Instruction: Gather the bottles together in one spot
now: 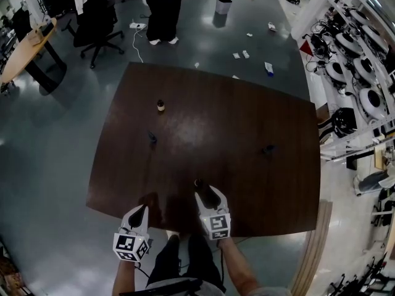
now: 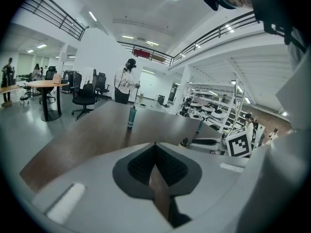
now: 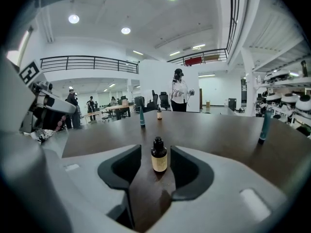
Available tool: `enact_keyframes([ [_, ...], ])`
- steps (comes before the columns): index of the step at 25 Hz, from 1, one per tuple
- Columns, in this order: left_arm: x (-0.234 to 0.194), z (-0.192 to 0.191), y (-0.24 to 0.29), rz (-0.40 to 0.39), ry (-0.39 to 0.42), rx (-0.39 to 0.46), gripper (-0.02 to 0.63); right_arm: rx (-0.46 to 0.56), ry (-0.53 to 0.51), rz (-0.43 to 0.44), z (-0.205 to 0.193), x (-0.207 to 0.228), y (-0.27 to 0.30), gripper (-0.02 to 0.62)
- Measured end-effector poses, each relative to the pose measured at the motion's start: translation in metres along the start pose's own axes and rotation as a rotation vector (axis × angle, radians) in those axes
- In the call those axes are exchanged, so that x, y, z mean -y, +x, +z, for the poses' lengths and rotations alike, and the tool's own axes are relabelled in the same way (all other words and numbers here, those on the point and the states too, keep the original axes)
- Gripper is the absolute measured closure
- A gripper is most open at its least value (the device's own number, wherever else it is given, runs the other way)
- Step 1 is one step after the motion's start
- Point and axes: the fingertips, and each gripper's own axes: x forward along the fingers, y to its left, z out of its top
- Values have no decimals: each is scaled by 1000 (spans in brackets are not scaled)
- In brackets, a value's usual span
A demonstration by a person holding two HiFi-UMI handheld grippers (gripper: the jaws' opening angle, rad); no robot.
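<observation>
A small amber dropper bottle (image 3: 158, 155) with a black cap stands upright on the dark wooden table (image 1: 247, 122), near its front edge. My right gripper (image 3: 155, 148) is open around it, and neither pad touches it. In the head view that bottle (image 1: 197, 182) sits just beyond the right gripper (image 1: 208, 196). Farther off stand a teal bottle (image 1: 152, 138), an amber bottle (image 1: 160, 105) and a second teal bottle (image 1: 268, 148) at the right. My left gripper (image 1: 143, 209) hovers at the table's near edge, shut with nothing in it (image 2: 155, 147).
A person (image 1: 163, 5) stands beyond the table's far edge beside black office chairs (image 1: 99, 23). Shelves of equipment (image 1: 352, 48) line the right side. A round wooden table (image 1: 24, 48) is at the far left. Litter and a bin (image 1: 223, 5) lie on the floor.
</observation>
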Motion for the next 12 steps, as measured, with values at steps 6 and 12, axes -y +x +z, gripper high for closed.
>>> enact_keyframes([
  [6,11,24,-4,-36,43,42,607,51,27,-47,24,-6,-30,505],
  [12,22,48,-1,-81,110,90,607,148,1,-85,66,-11,-53,594],
])
